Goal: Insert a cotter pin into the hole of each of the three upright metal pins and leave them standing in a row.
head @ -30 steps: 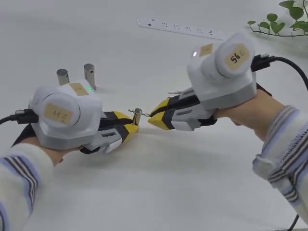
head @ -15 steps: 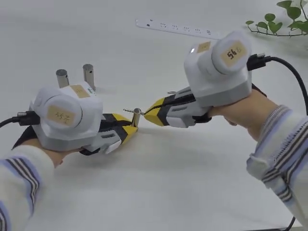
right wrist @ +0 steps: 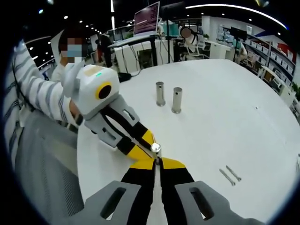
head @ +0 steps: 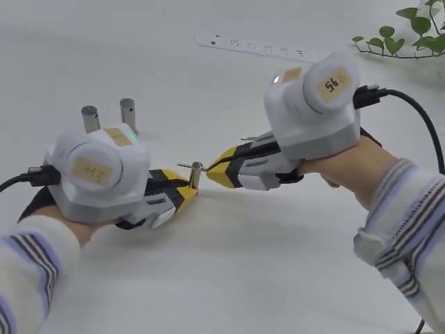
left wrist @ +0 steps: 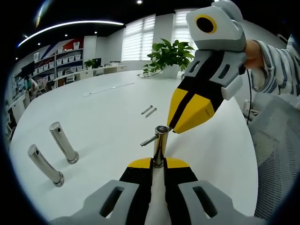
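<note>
A short metal pin [head: 196, 175] stands upright on the white table with my left gripper [head: 188, 192] shut on its lower part; it rises between the yellow jaws in the left gripper view [left wrist: 160, 143]. A thin cotter pin [left wrist: 149, 139] passes through its hole and sticks out on the far side. My right gripper [head: 211, 171] is shut on the cotter pin's other end, tips against the metal pin [right wrist: 155, 148]. Two more metal pins [head: 90, 118] [head: 128, 115] stand side by side behind my left gripper.
Two loose cotter pins [right wrist: 230, 175] lie on the table beside my right gripper. A white power strip [head: 250, 47] lies at the far side and a green plant [head: 407, 31] at the far right. A black cable [head: 424, 104] trails from the right gripper.
My right gripper moved left up to the metal pin and pushed the cotter pin through its hole; the end now pokes out on the left. The left gripper kept holding the pin.
</note>
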